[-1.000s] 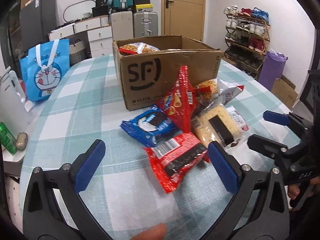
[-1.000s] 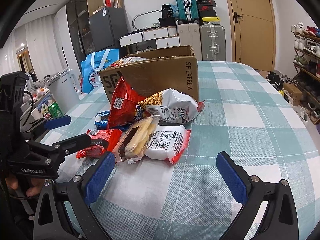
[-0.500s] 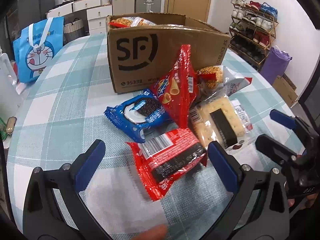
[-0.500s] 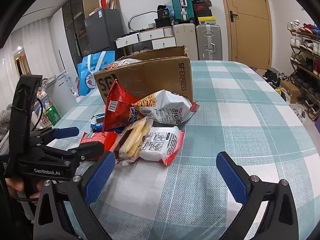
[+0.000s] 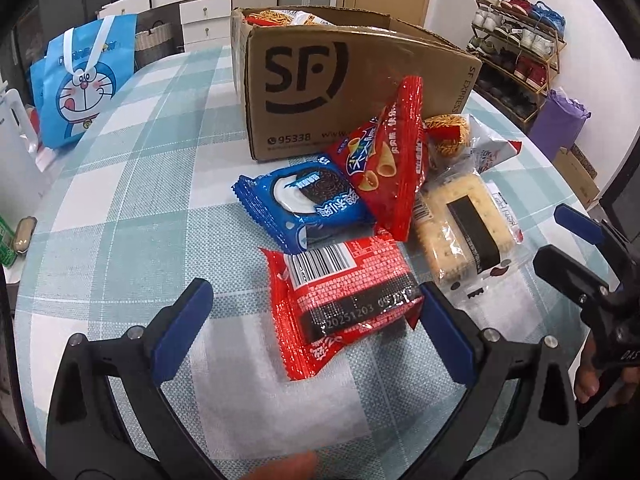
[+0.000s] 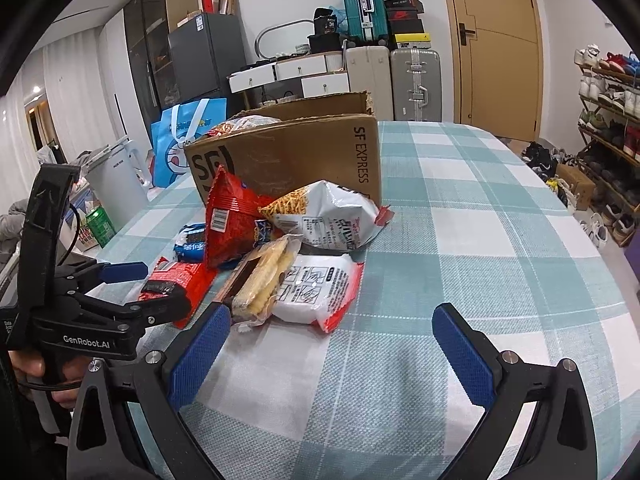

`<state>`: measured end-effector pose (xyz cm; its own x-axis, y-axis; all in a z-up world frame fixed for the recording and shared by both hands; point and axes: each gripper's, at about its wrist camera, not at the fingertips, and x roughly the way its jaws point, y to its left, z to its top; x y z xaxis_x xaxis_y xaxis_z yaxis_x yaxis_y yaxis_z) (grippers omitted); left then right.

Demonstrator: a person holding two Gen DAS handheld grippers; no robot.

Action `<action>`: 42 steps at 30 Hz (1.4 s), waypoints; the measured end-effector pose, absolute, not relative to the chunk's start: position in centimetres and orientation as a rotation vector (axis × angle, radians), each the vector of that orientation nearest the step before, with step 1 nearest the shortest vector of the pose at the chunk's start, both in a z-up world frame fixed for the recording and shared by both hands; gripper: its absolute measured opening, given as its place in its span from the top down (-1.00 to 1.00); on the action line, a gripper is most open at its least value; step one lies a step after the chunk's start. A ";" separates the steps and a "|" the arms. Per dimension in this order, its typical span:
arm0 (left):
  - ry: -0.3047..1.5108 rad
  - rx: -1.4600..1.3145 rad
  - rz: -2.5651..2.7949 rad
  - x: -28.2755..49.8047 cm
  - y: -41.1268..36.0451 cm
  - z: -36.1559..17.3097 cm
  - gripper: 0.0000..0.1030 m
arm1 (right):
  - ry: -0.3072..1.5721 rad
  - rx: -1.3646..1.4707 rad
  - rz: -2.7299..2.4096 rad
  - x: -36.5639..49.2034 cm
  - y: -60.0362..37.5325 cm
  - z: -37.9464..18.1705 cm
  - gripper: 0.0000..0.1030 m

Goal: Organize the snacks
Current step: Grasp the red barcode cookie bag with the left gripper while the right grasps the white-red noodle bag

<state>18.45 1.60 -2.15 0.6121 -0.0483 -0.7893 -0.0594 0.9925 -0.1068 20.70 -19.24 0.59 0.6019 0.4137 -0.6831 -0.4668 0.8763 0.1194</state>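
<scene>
Between left claw point(image 5: 312, 326) fingers, red packet point(image 5: 344, 292)

A lived-in home, the entry or living area of a flat.

A wooden door point(image 6: 496, 46) stands beside an open shoe rack point(image 6: 610, 120) full of trainers, with more shoes on the floor below it. Suitcases point(image 6: 394, 76) line the far wall next to white drawers point(image 6: 304, 74), and a grey fridge point(image 6: 206, 60) stands by a glass-front cabinet point(image 6: 150, 52). The surface wears a teal-and-white checked cloth point(image 6: 460, 220); beyond its far left edge stands a blue cartoon tote bag point(image 5: 82, 84). A white curtain point(image 6: 76, 108) hangs at the left.
</scene>
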 end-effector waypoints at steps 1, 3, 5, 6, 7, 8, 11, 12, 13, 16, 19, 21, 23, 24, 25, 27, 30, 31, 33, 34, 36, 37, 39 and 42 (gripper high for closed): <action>0.914 -0.133 0.002 18.5 1.6 -2.2 -0.79 | 0.770 -0.079 0.500 20.9 -19.4 0.7 -0.99; 0.909 -0.118 0.000 18.6 1.6 -2.3 -0.66 | 0.768 -0.078 0.483 21.3 -19.7 1.0 -0.99; 0.901 -0.104 -0.011 18.5 1.2 -2.4 -0.52 | 0.774 -0.071 0.471 21.8 -20.1 1.1 -0.99; 0.899 -0.097 -0.012 18.4 1.0 -2.4 -0.44 | 0.782 -0.069 0.463 22.1 -20.2 1.1 -0.99; 0.893 -0.086 -0.018 18.4 0.8 -2.4 -0.29 | 0.799 -0.066 0.450 22.6 -20.4 1.0 -0.99; 0.889 -0.078 -0.023 18.2 0.6 -2.4 -0.21 | 0.808 -0.063 0.444 22.8 -20.5 0.8 -0.99; 0.875 -0.061 -0.030 18.1 0.2 -2.3 -0.10 | 0.853 -0.060 0.435 23.6 -20.4 0.1 -0.99; 0.871 -0.062 -0.033 18.0 0.2 -2.2 -0.07 | 0.868 -0.067 0.436 23.8 -20.2 -0.1 -0.99; 0.865 -0.064 -0.036 17.9 0.2 -2.2 -0.05 | 0.878 -0.073 0.438 23.9 -20.0 -0.3 -0.99; 0.862 -0.071 -0.039 17.7 0.1 -2.0 -0.04 | 0.899 -0.110 0.457 24.2 -18.9 -0.8 -0.99; 0.859 -0.075 -0.041 17.6 0.1 -2.0 -0.04 | 0.910 -0.155 0.488 24.2 -17.5 -1.2 -0.99; 0.858 -0.072 -0.033 17.6 0.1 -2.0 -0.02 | 0.906 -0.191 0.491 24.1 -16.5 -1.4 -0.99; 0.856 -0.075 -0.016 17.5 0.3 -1.9 -0.02 | 0.905 -0.194 0.493 24.1 -16.2 -1.3 -0.99; 0.857 -0.084 -0.017 17.5 0.5 -1.9 -0.02 | 0.909 -0.190 0.494 24.1 -16.1 -1.3 -0.99; 0.857 -0.096 -0.021 17.5 0.6 -1.8 -0.02 | 0.917 -0.185 0.495 24.3 -16.0 -1.3 -0.99; 0.857 -0.096 -0.020 17.5 0.7 -1.8 -0.02 | 0.923 -0.186 0.494 24.3 -15.9 -1.3 -0.99; 0.854 -0.094 -0.018 17.3 0.7 -1.8 -0.01 | 0.934 -0.193 0.491 24.5 -15.7 -1.5 -0.99; 0.853 -0.093 -0.017 17.3 0.7 -1.7 -0.01 | 0.944 -0.192 0.488 24.6 -15.6 -1.5 -0.99; 0.852 -0.096 -0.017 17.3 0.8 -1.8 -0.01 | 0.965 -0.193 0.477 24.9 -15.6 -1.7 -0.99; 0.852 -0.099 -0.017 17.2 0.8 -1.8 -0.01 | 0.978 -0.195 0.470 25.2 -15.5 -1.8 -0.99; 0.851 -0.100 -0.015 17.2 0.9 -1.8 -0.01 | 0.987 -0.203 0.461 25.6 -15.4 -1.9 -0.99; 0.850 -0.100 -0.015 17.2 0.9 -1.8 -0.01 | 0.990 -0.218 0.450 25.9 -15.3 -1.9 -0.99; 0.850 -0.099 -0.015 17.2 0.9 -1.8 -0.01 | 0.999 -0.231 0.447 26.1 -15.1 -2.2 -0.99; 0.848 -0.098 -0.015 17.1 0.9 -1.8 -0.01 | 1.005 -0.226 0.461 26.1 -15.1 -2.3 -0.80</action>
<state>17.14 0.94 -1.80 0.6614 -0.0522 -0.7482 -0.0263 0.9953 -0.0928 26.07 -15.14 -2.35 0.4511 0.2676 -0.8514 -0.4716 0.8814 0.0271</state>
